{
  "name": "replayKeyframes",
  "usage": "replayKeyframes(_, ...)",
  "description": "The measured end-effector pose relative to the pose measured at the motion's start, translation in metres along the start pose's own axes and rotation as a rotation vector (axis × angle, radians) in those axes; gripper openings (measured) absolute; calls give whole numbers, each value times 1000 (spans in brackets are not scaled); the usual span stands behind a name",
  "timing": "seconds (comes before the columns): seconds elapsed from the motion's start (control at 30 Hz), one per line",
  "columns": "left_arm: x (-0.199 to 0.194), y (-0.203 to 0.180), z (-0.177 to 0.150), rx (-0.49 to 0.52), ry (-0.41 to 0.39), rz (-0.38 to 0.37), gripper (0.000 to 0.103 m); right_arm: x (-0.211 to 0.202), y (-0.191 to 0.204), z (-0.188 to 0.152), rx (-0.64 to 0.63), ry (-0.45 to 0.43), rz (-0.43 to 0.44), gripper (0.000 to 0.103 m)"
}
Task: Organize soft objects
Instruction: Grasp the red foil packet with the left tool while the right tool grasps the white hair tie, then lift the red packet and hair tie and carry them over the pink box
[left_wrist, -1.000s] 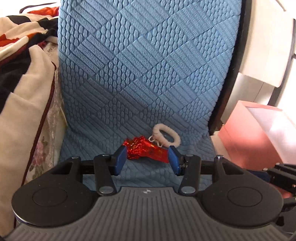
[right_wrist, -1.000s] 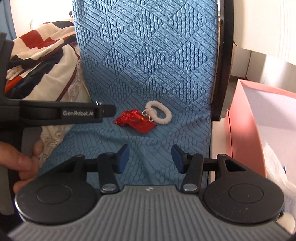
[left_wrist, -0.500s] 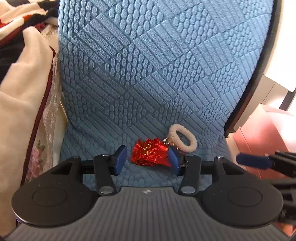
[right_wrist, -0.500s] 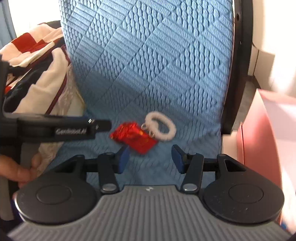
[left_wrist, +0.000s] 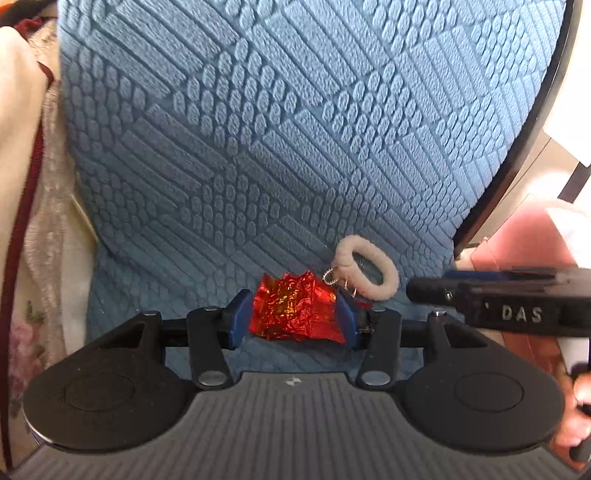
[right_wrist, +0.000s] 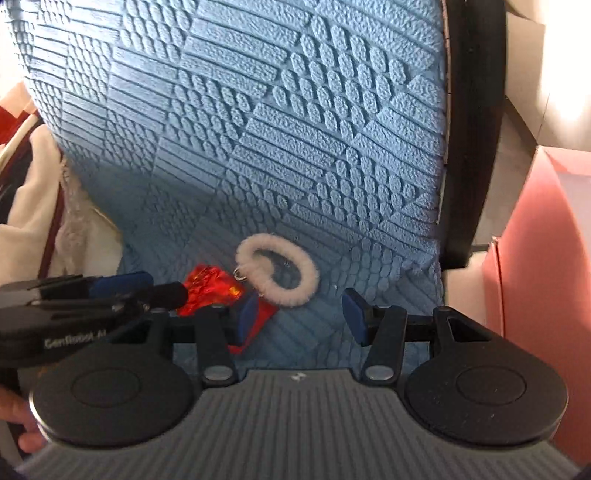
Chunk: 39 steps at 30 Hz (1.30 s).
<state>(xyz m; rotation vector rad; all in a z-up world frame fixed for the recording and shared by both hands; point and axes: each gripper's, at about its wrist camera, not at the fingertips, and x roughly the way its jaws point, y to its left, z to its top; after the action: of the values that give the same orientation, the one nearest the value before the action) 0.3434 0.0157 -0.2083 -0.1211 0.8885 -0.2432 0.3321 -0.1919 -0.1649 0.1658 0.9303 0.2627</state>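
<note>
A crinkled red foil pouch (left_wrist: 291, 312) lies on a blue quilted chair cushion (left_wrist: 280, 140). My left gripper (left_wrist: 293, 319) has its blue pads against both sides of the pouch and squeezes it. A fluffy white ring (left_wrist: 369, 271) with small metal rings lies just right of the pouch, attached to it. In the right wrist view the pouch (right_wrist: 210, 288) and the ring (right_wrist: 279, 273) lie ahead; my right gripper (right_wrist: 300, 314) is open and empty, just short of the ring, with its left finger over the pouch's corner.
A pink box (right_wrist: 535, 266) stands right of the chair. Folded cream, red and black cloth (right_wrist: 29, 206) is piled at the left of the seat. The chair's black frame (right_wrist: 469, 140) runs along the cushion's right edge.
My left gripper has closed in on the red pouch and crumpled it. My right gripper has moved forward and left toward the white ring and now sits beside the left gripper.
</note>
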Motion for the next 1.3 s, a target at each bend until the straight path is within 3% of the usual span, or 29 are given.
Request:
replayKeyframes(0.13, 8, -3, -1, 22, 11, -4, 55, 16, 7, 5, -127, -14, -40, 52)
replayKeyframes(0.5, 22, 0, -5, 20, 23, -14, 57, 53, 1, 0, -176, 12, -30, 42)
replayKeyframes(0.63, 23, 2, -6, 3, 23, -9, 62, 58, 7, -10, -233, -6, -38, 35)
replayKeyframes(0.8, 31, -1, -7, 20, 32, -13, 62, 60, 20, -17, -258, 7, -61, 13)
replayKeyframes(1.3, 48, -8, -10, 51, 15, 14, 66, 21, 25, -2, -195, -28, -33, 12)
